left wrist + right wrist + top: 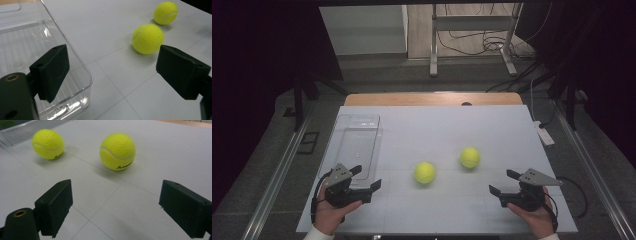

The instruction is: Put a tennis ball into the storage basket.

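At the far left of the surface (512,130) a clear plastic bin (357,135) is seen, empty, with its near end just beside the left tongs (367,179). These tongs are held open with nothing between the jaws, and they are pointed past the bin's corner toward the nearer tennis ball (425,172), which lies a short way off, apart from them. The second tennis ball (470,157) rests a little farther back and to the right, near the first but not touching it. At the right, the right tongs (502,182) are likewise held open and empty, aimed toward both balls, with the second ball the closer one.

A round ball can be expected to roll if it is nudged by one jaw before the other closes, so an off-centre approach could send it away or into its neighbour. The left tongs' outer jaw could also be caught on the bin's wall, and the light bin could be shoved aside.
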`<state>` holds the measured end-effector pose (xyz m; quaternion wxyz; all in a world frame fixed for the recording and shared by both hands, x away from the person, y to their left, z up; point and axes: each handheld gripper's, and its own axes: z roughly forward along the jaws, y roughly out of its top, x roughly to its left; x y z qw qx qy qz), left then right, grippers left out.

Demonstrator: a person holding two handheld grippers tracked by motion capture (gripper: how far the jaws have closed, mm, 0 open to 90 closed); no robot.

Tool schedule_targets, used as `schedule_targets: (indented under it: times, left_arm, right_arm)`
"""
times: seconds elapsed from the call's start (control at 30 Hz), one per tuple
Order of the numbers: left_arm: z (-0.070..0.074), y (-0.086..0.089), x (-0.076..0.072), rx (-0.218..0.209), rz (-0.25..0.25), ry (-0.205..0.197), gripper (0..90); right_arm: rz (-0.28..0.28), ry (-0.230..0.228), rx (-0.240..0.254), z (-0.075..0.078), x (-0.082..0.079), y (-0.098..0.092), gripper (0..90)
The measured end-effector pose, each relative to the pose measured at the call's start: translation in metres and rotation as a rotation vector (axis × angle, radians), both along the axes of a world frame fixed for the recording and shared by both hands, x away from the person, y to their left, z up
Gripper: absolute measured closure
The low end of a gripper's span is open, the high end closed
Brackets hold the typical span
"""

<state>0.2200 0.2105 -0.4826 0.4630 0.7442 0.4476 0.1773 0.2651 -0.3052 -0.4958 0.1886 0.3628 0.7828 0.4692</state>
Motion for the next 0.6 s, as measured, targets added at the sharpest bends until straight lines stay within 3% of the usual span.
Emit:
schedule_targets:
  times: [0.37, 0.6]
  left_arm:
    - [0.0034, -0.0022, 0.0007, 0.001, -0.009, 0.020, 12.8]
    - [0.0075, -0.0047, 0.0013, -0.003, -0.015, 0.008, 12.7]
  right_arm:
    - [0.006, 0.002, -0.004, -0.0005, 0.0026, 0.0015, 11.9]
    - [0.004, 0.006, 0.001, -0.0013, 0.0031, 0.0009, 12.0]
